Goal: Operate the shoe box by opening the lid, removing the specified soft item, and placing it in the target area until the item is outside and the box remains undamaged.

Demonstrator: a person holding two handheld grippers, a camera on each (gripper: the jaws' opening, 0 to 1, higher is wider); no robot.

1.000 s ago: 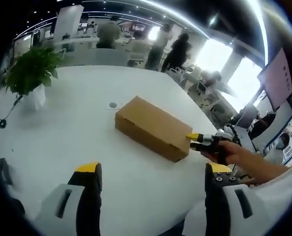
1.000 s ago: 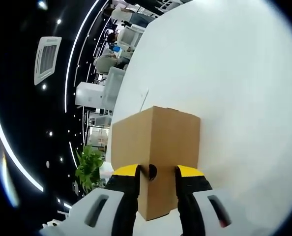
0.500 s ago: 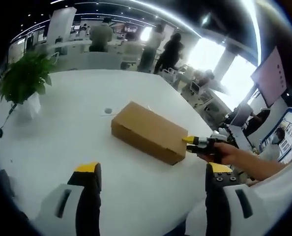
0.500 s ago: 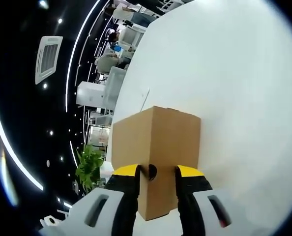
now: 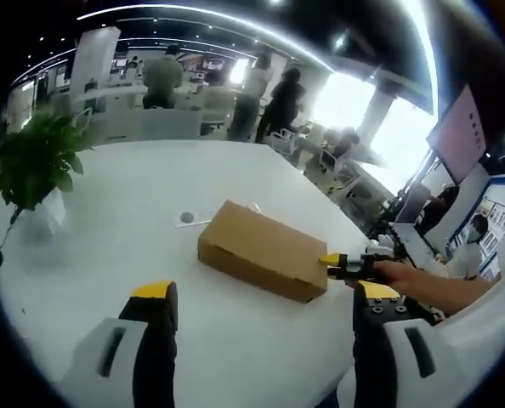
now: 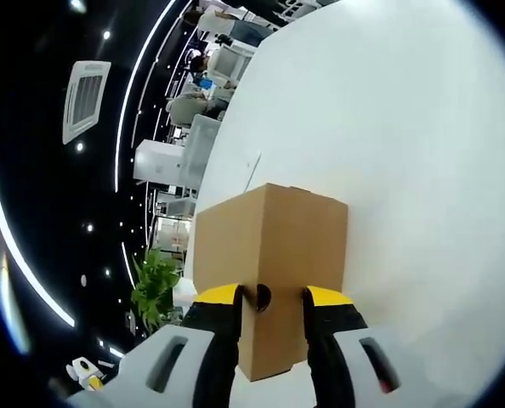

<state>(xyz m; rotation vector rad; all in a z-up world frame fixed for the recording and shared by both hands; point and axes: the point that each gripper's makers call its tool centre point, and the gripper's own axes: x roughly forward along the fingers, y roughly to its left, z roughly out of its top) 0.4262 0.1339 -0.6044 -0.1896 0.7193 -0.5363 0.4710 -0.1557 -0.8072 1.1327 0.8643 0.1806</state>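
A closed brown cardboard shoe box [image 5: 265, 250] lies on the white table [image 5: 108, 221], ahead of my left gripper [image 5: 257, 302], which hangs open and apart from the box with nothing between its yellow-tipped fingers. My right gripper [image 5: 336, 262] comes in from the right, held by a hand, and is shut on the box's near end. In the right gripper view the box [image 6: 269, 246] fills the centre and my right gripper [image 6: 270, 302] clamps its end panel, the fingertips either side of a round finger hole [image 6: 262, 297]. The lid is down; the inside is hidden.
A potted green plant [image 5: 31, 161] in a white pot stands at the table's far left. A small grey disc [image 5: 185, 218] lies just beyond the box. Several people and desks are in the room behind the table. The plant [image 6: 155, 289] also shows beyond the box.
The left gripper view has shifted a little, so the box and plant sit slightly differently in it. The right gripper stays clamped on the box end; the box has not visibly moved.
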